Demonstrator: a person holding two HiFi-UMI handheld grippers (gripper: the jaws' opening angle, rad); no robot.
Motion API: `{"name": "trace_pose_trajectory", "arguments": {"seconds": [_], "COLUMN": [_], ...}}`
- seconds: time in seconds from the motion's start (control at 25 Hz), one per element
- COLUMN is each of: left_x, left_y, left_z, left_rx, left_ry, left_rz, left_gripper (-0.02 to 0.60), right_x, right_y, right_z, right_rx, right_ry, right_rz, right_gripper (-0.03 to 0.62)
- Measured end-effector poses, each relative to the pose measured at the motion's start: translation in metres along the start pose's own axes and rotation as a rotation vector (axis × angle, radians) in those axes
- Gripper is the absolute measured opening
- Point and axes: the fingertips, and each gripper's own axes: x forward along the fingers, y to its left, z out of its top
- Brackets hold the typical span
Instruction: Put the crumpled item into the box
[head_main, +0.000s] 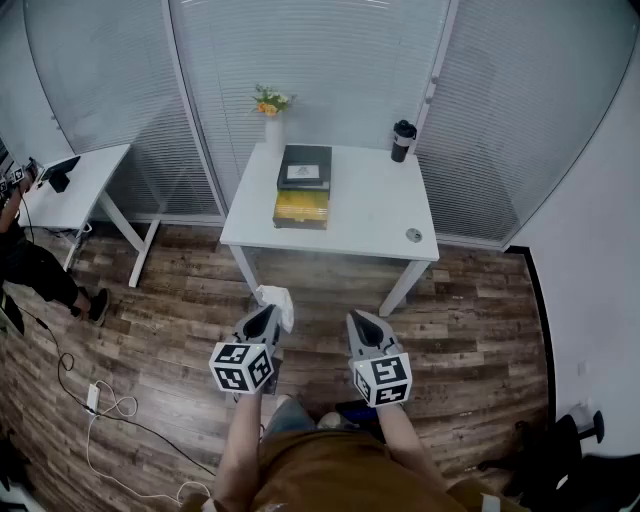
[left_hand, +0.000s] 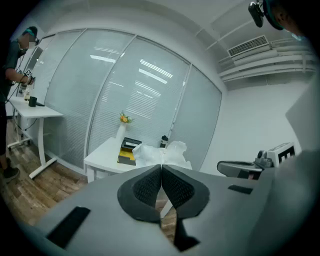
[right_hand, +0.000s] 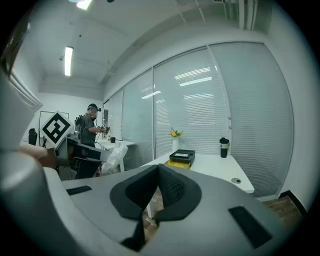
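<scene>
The crumpled item (head_main: 276, 299) is a wad of white paper, pinched in the tips of my left gripper (head_main: 268, 314) over the wooden floor, short of the table. In the left gripper view the jaws of the left gripper (left_hand: 161, 168) are shut on the white wad (left_hand: 161, 153), which sticks out above them. The box (head_main: 303, 190), black with a yellow part, lies on the white table (head_main: 370, 215) ahead; it is also seen as the box (left_hand: 128, 150) and the box (right_hand: 181, 157). My right gripper (head_main: 358, 322) is shut and empty, as the right gripper (right_hand: 157, 171) shows.
A vase of flowers (head_main: 271, 118) and a black cup (head_main: 402, 140) stand at the table's far edge. A second white desk (head_main: 78, 183) and a person (head_main: 30, 262) are at the left. Cables (head_main: 105, 402) lie on the floor. Glass walls with blinds stand behind the table.
</scene>
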Motion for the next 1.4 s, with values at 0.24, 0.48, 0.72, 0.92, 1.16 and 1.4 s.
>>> {"name": "trace_pose_trajectory", "arguments": {"seconds": [0.24,0.48,0.72,0.92,1.16,1.4], "left_x": [-0.003,-0.003,-0.006,0.005,0.037,0.094], "left_y": [-0.012,-0.022,-0.032,-0.027,-0.017,0.016], "left_z": [-0.007,-0.002,-0.003,-0.001,0.0,0.012], "left_rx": [-0.013,0.014,0.025,0.012,0.0,-0.014], "left_ry": [-0.013,-0.021,-0.014,-0.011,-0.003,0.006], "left_rz": [-0.021,-0.036,-0.034,-0.025,-0.018,-0.015], "left_gripper": [0.029,0.029,0.029,0.029,0.029,0.029], "right_x": [-0.011,-0.016,-0.025,-0.014,0.015,0.072], "right_y": [-0.01,-0.011,-0.021,-0.021,-0.047,-0.083], "right_z": [-0.001,0.002,0.001,-0.003,-0.012,-0.019], "right_rx": [-0.005,-0.004,0.038,0.031,0.021,0.006], "right_ry": [-0.003,-0.012,-0.02,-0.001,0.043,0.086], "right_rz": [-0.021,-0.026,-0.046,-0.022,-0.038,-0.069], "right_gripper": [0.012,0.012,0.012,0.012,0.012,0.012]}}
